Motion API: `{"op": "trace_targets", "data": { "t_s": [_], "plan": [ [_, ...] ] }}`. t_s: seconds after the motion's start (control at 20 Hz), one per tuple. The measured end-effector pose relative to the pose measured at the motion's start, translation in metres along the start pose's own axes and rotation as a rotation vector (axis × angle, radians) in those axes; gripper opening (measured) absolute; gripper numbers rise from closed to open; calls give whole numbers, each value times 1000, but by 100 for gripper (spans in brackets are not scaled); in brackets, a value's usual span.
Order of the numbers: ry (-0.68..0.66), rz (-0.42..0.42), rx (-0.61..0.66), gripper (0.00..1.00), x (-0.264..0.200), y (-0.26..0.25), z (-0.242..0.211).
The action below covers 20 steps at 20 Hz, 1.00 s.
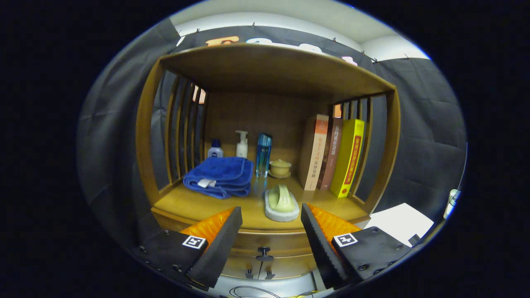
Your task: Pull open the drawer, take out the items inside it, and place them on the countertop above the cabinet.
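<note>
A wooden cabinet with a countertop (198, 205) and a roofed shelf stands ahead of me. Its drawer (285, 244) under the countertop looks closed, with a small dark knob (264, 253) in the middle of its front. My gripper (271, 215) is open, its fingers spread wide with nothing between them. The knob sits low between the fingers, a little ahead. What lies inside the drawer is hidden.
On the countertop lie a folded blue towel (220, 177), a green cup on its side on a white pad (281, 201), a small lidded cup (280, 167), three bottles (263, 154) at the back and three upright books (331, 159) at the right. Two cabinet door knobs (258, 274) show below the drawer.
</note>
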<state>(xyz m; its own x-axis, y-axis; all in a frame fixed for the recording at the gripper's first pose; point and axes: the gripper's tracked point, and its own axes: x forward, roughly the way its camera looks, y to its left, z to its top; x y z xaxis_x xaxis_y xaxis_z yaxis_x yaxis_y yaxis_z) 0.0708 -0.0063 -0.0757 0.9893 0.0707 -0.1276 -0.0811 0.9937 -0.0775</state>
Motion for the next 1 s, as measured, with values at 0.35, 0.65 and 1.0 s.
{"op": "trace_targets", "data": {
  "t_s": [0.35, 0.65, 1.0],
  "plan": [
    [-61, -23, 61, 97, -44, -38, 104],
    [-112, -34, 49, 97, -69, -54, 157],
    [-114, -20, 44, 97, -75, -46, 159]
  ]
}}
